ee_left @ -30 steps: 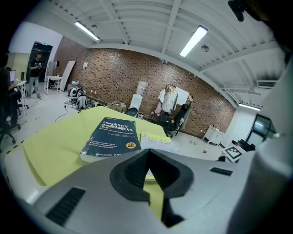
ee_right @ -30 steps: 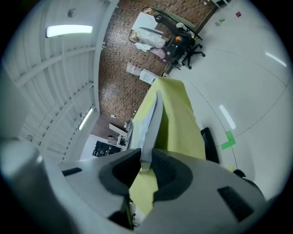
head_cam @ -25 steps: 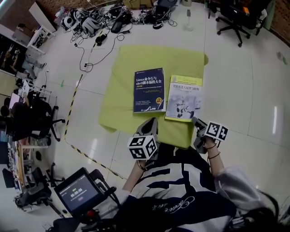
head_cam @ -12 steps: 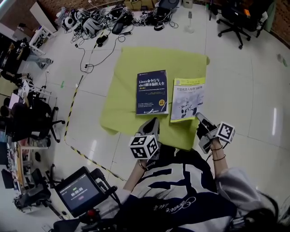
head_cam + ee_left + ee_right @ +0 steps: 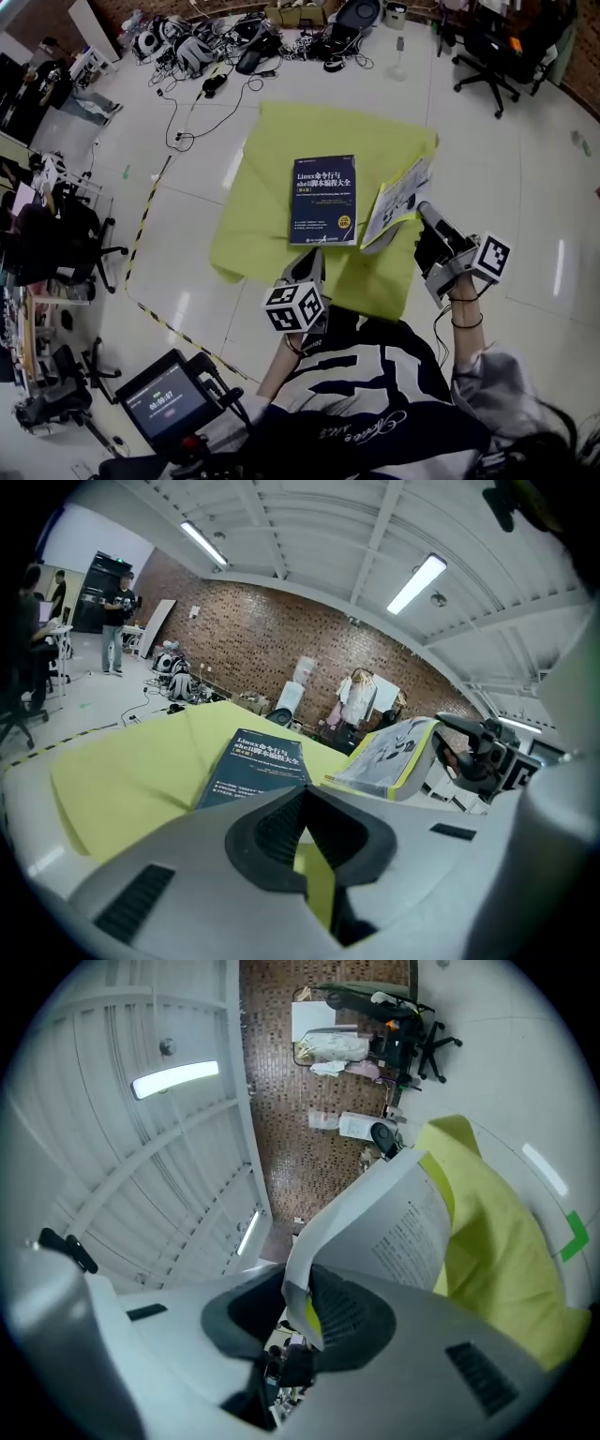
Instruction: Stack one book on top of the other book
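Observation:
A dark blue book [image 5: 323, 200] lies flat on the yellow-green cloth [image 5: 281, 159] on the floor. To its right, a yellow-and-white book [image 5: 398, 199] hangs tilted in the air, its near corner between the jaws of my right gripper [image 5: 424, 217]. In the right gripper view the book's white pages [image 5: 394, 1222] curve up from the right gripper [image 5: 300, 1288], whose jaws are opening slightly while still holding that corner. My left gripper [image 5: 314, 260] hovers near the cloth's front edge, shut and empty. The left gripper view has the left gripper [image 5: 302, 794] facing the blue book [image 5: 253, 766] and the raised book [image 5: 394, 757].
Cables and gear [image 5: 216, 47] lie heaped on the floor behind the cloth. An office chair [image 5: 487, 47] stands at the back right. Black-and-yellow tape [image 5: 150, 216] runs along the floor at left. A small screen [image 5: 173, 398] sits near my body.
My right gripper has risen and carried the yellow-and-white book off the cloth, tilting it up on edge. The left gripper has shifted a little; the blue book lies as before.

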`<state>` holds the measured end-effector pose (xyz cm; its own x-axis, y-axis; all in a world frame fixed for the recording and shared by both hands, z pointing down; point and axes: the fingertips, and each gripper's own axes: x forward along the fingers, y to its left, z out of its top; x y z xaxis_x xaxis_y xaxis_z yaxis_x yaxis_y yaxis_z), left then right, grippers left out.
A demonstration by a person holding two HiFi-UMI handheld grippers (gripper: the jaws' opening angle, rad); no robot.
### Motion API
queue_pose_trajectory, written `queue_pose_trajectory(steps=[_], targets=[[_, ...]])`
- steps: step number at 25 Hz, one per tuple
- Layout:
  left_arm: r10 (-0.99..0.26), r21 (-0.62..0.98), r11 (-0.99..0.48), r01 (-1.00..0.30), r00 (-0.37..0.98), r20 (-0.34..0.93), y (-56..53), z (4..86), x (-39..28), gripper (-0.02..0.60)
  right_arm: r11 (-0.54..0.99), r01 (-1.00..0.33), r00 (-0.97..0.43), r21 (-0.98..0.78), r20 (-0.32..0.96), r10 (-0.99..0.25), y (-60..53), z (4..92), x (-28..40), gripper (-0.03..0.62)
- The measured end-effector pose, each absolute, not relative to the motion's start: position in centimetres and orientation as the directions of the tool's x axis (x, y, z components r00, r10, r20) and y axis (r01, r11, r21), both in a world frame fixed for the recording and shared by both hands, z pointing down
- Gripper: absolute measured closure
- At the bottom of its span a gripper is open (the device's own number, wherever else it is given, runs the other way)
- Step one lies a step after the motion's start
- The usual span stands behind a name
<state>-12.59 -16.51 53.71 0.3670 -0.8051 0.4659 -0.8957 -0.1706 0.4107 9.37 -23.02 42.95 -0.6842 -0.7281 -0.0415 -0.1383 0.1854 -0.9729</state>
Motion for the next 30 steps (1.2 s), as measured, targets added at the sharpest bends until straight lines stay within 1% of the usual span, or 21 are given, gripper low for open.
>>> queue_pose_trajectory(steps=[6, 11, 13, 15, 17, 20, 23, 25, 27, 29, 30], targets=[[-0.819, 0.431, -0.129, -0.893, 0.341, 0.462, -16.7, 54.4, -15.5, 0.578, 0.270, -0.022, -0.694, -0.963, -0.179, -0.697, -24.7, 37.9, 5.6, 0.516], [-0.830, 0.442, -0.099, -0.892, 0.318, 0.457, -17.1, 55.0, -17.7, 0.578, 0.398, 0.057, -0.731, -0.916, -0.310, -0.609, -26.8, 33.4, 0.3, 0.514], [-0.832, 0.442, -0.093, -0.892, 0.313, 0.458, -17.3, 54.8, -18.6, 0.578, 0.417, 0.081, -0.737, -0.905, -0.336, -0.586, -28.0, 32.8, -2.2, 0.514], [-0.833, 0.441, -0.090, -0.893, 0.310, 0.458, -17.3, 54.7, -19.3, 0.578, 0.409, 0.083, -0.741, -0.909, -0.330, -0.584, -29.1, 34.0, -4.5, 0.514], [-0.834, 0.438, -0.087, -0.895, 0.306, 0.459, -17.3, 54.7, -19.9, 0.578, 0.365, 0.054, -0.749, -0.929, -0.279, -0.600, -29.9, 37.1, -6.4, 0.514], [-0.836, 0.432, -0.084, -0.898, 0.300, 0.460, -17.3, 54.8, -20.7, 0.578, 0.230, -0.047, -0.767, -0.972, -0.113, -0.631, -29.2, 44.5, -7.7, 0.519], [-0.834, 0.425, -0.092, -0.900, 0.303, 0.462, -17.1, 55.1, -21.4, 0.578, 0.110, -0.185, -0.765, -0.977, 0.073, -0.640, -26.0, 51.8, -6.8, 0.525], [-0.830, 0.422, -0.096, -0.902, 0.306, 0.467, -17.2, 55.4, -21.9, 0.578, 0.030, -0.288, -0.736, -0.957, 0.201, -0.646, -24.4, 55.9, -5.5, 0.528], [-0.824, 0.423, -0.100, -0.900, 0.314, 0.472, -17.3, 55.8, -22.2, 0.578, -0.040, -0.346, -0.701, -0.938, 0.286, -0.654, -23.8, 58.7, -4.3, 0.528], [-0.818, 0.425, -0.112, -0.898, 0.326, 0.474, -17.6, 56.0, -22.3, 0.578, -0.047, -0.411, -0.679, -0.910, 0.341, -0.650, -24.0, 60.1, -3.9, 0.528], [-0.816, 0.424, -0.119, -0.898, 0.332, 0.474, -17.7, 56.0, -22.3, 0.578, -0.018, -0.477, -0.672, -0.878, 0.378, -0.636, -24.0, 60.4, -4.1, 0.526]])
